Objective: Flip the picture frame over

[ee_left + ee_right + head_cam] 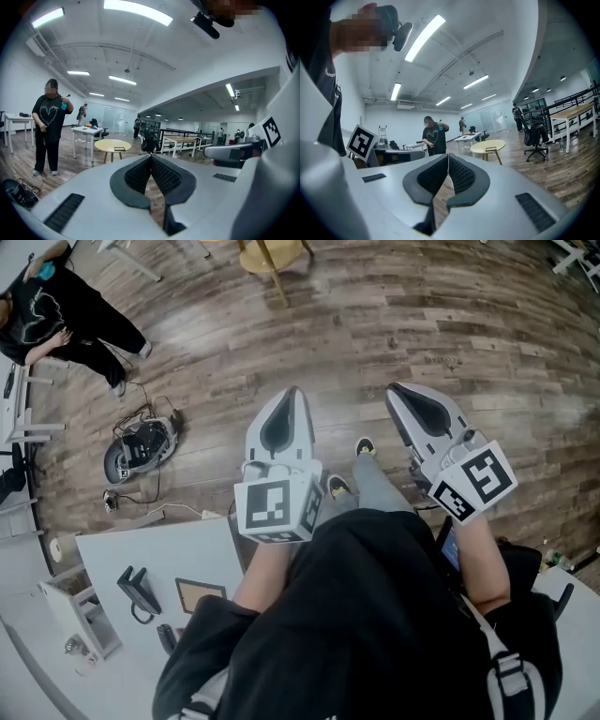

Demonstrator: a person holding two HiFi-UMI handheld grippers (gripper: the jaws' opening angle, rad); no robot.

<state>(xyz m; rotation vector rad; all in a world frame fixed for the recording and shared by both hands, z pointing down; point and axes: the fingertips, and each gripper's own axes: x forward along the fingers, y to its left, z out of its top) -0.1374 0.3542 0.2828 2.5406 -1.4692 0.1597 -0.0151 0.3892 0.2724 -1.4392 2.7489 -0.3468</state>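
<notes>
The picture frame [200,594] lies flat on the white table [112,554] at the lower left of the head view, brown face up, behind and below my left arm. Both grippers are held out over the wooden floor, well away from it. My left gripper [292,392] is shut, its dark pads [161,174] meeting at the tip with nothing between them. My right gripper [394,387] is likewise shut and empty, with its pads [459,174] touching. Neither gripper view shows the frame.
A person in black [56,320] stands at the upper left. On the floor lies a dark round device with cables [141,446]. A round yellow table [272,254] stands far ahead. A black tool [139,592] lies beside the frame, and a small white shelf [80,615] stands at the table's corner.
</notes>
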